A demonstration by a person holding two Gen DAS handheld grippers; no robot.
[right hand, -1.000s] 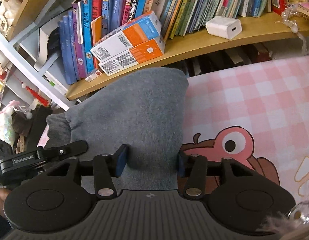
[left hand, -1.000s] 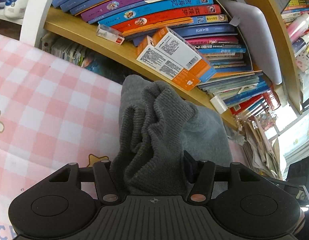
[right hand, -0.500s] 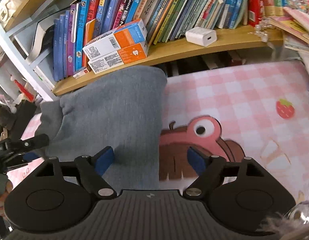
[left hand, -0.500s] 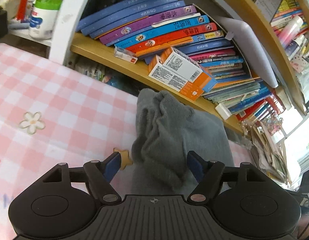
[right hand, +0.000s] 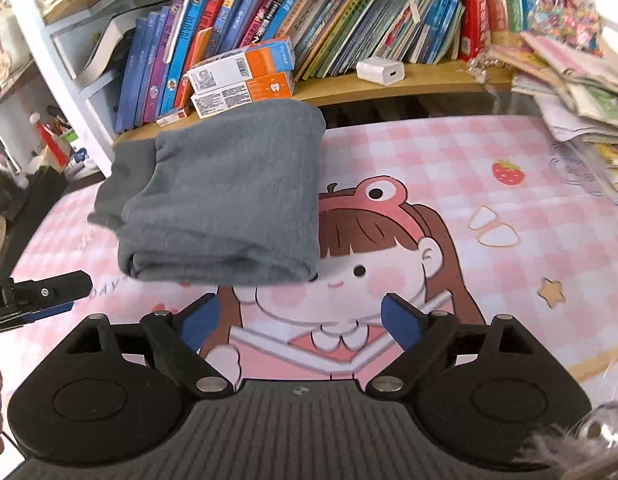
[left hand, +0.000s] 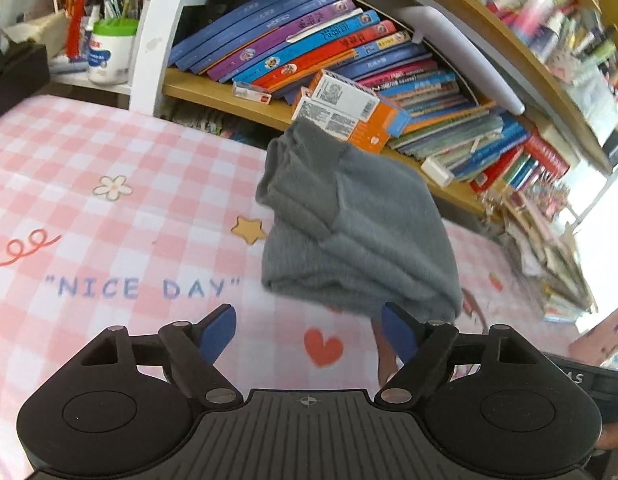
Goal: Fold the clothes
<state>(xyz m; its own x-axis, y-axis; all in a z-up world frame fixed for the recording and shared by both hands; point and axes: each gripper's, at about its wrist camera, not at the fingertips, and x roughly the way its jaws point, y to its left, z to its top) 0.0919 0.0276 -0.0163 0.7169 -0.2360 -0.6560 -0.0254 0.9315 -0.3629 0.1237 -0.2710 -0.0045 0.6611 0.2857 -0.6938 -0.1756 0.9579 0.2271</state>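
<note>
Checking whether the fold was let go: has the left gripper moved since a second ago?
Yes. The left gripper has backed away from the grey garment, toward the camera side; its jaws are opening with nothing between them, while the bookshelf looks farther off.

Folded garment (right hand: 225, 196) on cloth (right hand: 489, 168), in front of shelf (right hand: 389, 84) w/ boxes (right hand: 245, 76) & books (right hand: 349, 12) behind.

The folded grey garment (right hand: 225, 196) is soft, matt, fuzzy knit, lying on a smooth printed pink checked cloth (left hand: 109, 160); behind, a pale wooden shelf (right hand: 409, 80) carries glossy-covered books (right hand: 349, 16).
</note>
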